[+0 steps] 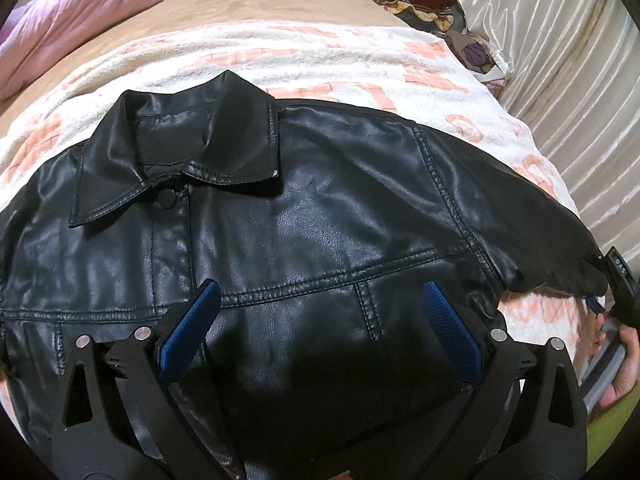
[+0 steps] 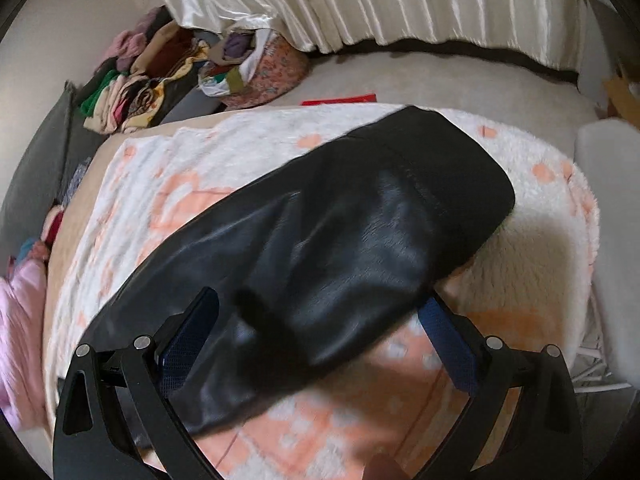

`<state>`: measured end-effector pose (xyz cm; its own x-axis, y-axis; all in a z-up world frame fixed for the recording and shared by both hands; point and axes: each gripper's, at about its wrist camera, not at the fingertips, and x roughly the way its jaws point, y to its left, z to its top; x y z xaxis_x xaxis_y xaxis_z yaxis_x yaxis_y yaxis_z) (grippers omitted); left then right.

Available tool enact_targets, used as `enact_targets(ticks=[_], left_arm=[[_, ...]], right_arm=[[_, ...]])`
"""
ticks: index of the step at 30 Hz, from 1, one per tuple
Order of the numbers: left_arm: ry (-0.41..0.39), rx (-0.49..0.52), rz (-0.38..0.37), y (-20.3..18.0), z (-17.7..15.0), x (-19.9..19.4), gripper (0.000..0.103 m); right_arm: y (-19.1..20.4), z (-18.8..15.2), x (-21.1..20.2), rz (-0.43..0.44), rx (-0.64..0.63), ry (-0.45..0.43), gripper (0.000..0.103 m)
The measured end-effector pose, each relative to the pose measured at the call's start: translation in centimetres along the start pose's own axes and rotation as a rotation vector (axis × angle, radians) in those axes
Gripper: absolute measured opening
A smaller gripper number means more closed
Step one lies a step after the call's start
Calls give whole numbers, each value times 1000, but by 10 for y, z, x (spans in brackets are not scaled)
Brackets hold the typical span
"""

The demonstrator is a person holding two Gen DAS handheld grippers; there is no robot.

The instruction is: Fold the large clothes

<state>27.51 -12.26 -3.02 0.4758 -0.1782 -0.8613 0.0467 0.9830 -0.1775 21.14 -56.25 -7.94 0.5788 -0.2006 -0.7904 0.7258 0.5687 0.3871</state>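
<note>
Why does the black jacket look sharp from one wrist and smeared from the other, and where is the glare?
Left wrist view: the jacket is crisp, stitching readable, with sheen patches across the chest and the left tongs casting a dark shadow below. Right wrist view: motion blur smears the sleeve and the blanket; glare streaks the sleeve's middle. Both views bend strongly at the fisheye edges.

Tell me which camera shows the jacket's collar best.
The left wrist view: the collar lies spread in plain sight at the top of the black jacket, with its snap below. The right wrist view shows only a sleeve, no collar.
</note>
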Motion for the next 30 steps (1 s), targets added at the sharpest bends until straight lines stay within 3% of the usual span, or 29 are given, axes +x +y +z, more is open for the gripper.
enact_targets(ticks=[5, 9, 12, 17, 18, 19, 20, 21, 23, 30], left_arm=[[0, -13, 2, 3, 0, -2, 94], [-12, -20, -3, 5, 2, -9, 94], [-22, -14, -2, 4, 2, -14, 94], [-21, -16, -16, 0, 3, -21, 94], [-23, -16, -23, -1, 3, -23, 94], [-29, -13, -28, -3, 3, -27, 94], [-36, -7, -31, -4, 3, -30, 94], [-45, -3, -30, -6, 4, -34, 94], [-52, -2, -33, -6, 4, -39, 94], [-72, -29, -51, 2, 9, -54, 94]], right_arm=[[-22, 12, 6, 92, 144, -54, 98], [-35, 13, -2, 109, 229, -45, 82], [-43, 9, -12, 149, 270, -39, 85], [-34, 16, 2, 121, 257, -16, 89], [-29, 19, 4, 123, 238, -24, 84], [-25, 22, 5, 133, 222, -33, 52], [-22, 25, 5, 149, 210, -42, 31], [-19, 28, 5, 179, 201, -45, 18], [-10, 34, -4, 226, 167, -65, 10], [47, 40, -70, 454, -44, -189, 9]])
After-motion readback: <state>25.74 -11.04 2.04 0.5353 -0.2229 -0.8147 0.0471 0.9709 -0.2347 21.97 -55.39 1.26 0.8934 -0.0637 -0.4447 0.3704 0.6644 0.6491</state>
